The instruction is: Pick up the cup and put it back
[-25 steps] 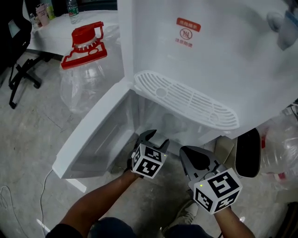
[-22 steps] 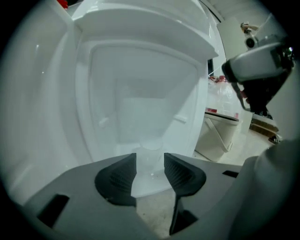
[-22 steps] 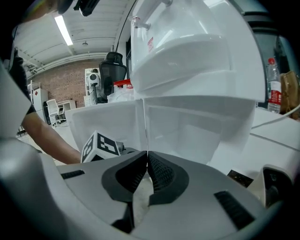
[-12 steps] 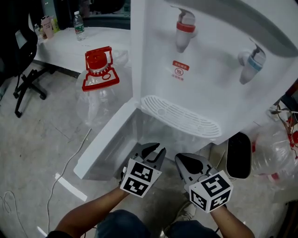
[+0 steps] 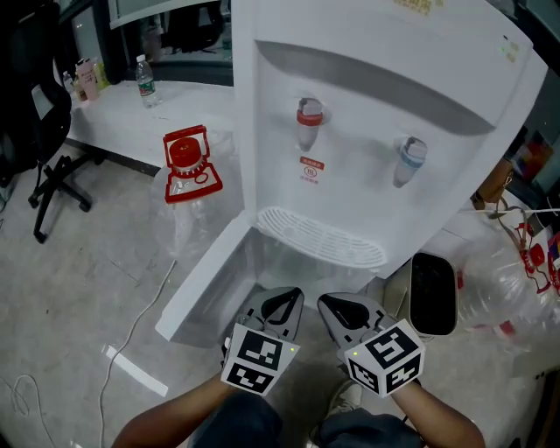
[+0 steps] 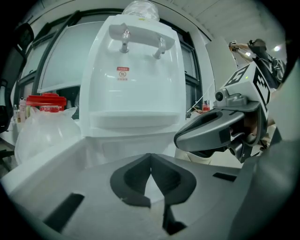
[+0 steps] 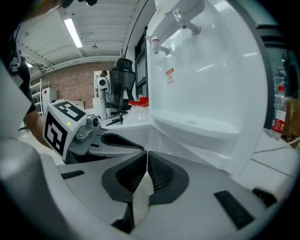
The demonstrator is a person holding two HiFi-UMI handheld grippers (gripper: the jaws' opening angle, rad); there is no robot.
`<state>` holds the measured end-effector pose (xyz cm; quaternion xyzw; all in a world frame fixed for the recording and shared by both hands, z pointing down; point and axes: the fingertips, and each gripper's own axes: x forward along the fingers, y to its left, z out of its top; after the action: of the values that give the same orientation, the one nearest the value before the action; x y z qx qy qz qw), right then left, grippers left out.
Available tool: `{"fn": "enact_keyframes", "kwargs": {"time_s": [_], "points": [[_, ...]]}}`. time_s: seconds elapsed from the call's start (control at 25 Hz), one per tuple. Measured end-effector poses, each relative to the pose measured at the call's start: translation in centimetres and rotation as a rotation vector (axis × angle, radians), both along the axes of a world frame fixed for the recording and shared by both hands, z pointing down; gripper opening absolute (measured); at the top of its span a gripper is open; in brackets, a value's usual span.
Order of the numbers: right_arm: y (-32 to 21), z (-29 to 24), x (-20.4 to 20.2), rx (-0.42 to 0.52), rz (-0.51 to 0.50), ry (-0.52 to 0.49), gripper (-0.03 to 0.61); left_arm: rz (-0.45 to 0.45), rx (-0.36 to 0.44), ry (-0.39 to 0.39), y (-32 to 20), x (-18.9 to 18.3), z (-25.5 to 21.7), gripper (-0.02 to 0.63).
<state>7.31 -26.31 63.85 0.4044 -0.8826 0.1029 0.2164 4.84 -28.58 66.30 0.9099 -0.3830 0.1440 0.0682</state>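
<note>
Hovering side by side before the water dispenser [image 5: 367, 131] and its open lower door [image 5: 206, 280], the left hand-held gripper [image 5: 282, 304] has just been closing, jaws now pressed together on nothing; the right hand-held gripper [image 5: 343, 311] is pressed together too, empty. Where the cup is cannot be told.

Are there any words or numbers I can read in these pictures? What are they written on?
No text here can be read clearly.
Red label on the water dispenser, between its two taps: print too small to read.
Yellowish print on the dispenser's top: too blurred to read.
Label on the bottle standing on the white table: too small to read.
Marker cubes: black-and-white square patterns, no letters or numbers.
</note>
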Motion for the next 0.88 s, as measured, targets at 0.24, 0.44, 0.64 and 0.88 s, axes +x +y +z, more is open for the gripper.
{"fn": "enact_keyframes", "kwargs": {"time_s": [0.24, 0.44, 0.64, 0.88], "points": [[-0.2, -2.1, 0.1, 0.000, -0.019, -0.007, 0.021, -0.019, -0.023, 0.031, 0.2, 0.7, -2.5, 0.012], [-0.1, -5.2, 0.0, -0.018, -0.026, 0.015, 0.021, -0.053, -0.072, 0.038, 0.5, 0.8, -5.8, 0.011], [0.9, -11.6, -0.3, -0.031, -0.024, 0.032, 0.021, -0.071, -0.111, 0.029, 1.6, 0.6, -12.4, 0.011], [2.7, -22.6, -1.2, -0.039, -0.017, 0.014, 0.021, -0.084, -0.136, -0.017, 4.2, 0.0, -23.0, 0.011]]}}
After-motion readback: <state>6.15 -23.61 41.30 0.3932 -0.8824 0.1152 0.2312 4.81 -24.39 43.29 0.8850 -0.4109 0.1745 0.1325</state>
